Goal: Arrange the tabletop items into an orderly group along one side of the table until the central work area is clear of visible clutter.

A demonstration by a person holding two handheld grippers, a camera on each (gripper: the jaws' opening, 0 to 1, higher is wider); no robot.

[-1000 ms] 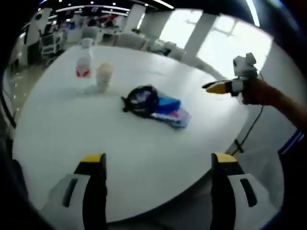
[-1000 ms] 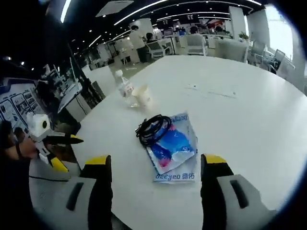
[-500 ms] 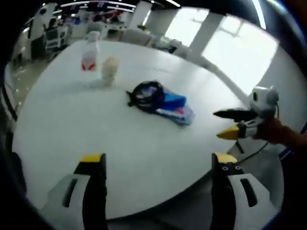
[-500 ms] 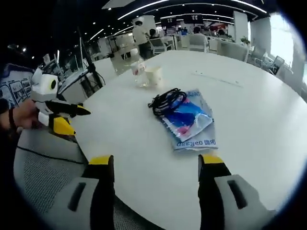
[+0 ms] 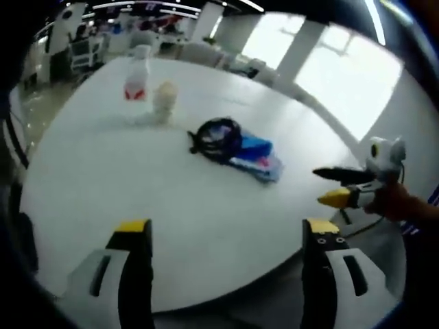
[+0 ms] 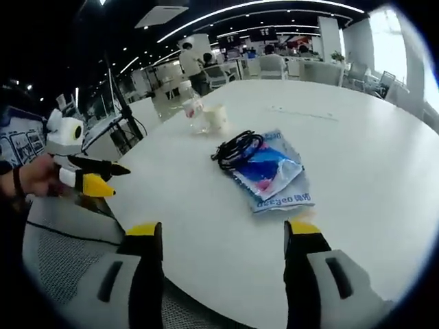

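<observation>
A clear plastic water bottle [image 6: 190, 104] with a red label stands upright near the far edge of the round white table [image 6: 357, 171], with a pale paper cup [image 6: 217, 118] upright just beside it. Nearer the table's middle, a blue and pink printed packet [image 6: 271, 175] lies flat, and a coil of black cable [image 6: 235, 147] rests on its bottle-side end.

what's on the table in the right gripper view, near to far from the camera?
Blue packet → black coiled cable lying on the packet's far end → paper cup → water bottle just beyond the cup, all on the white table.
</observation>
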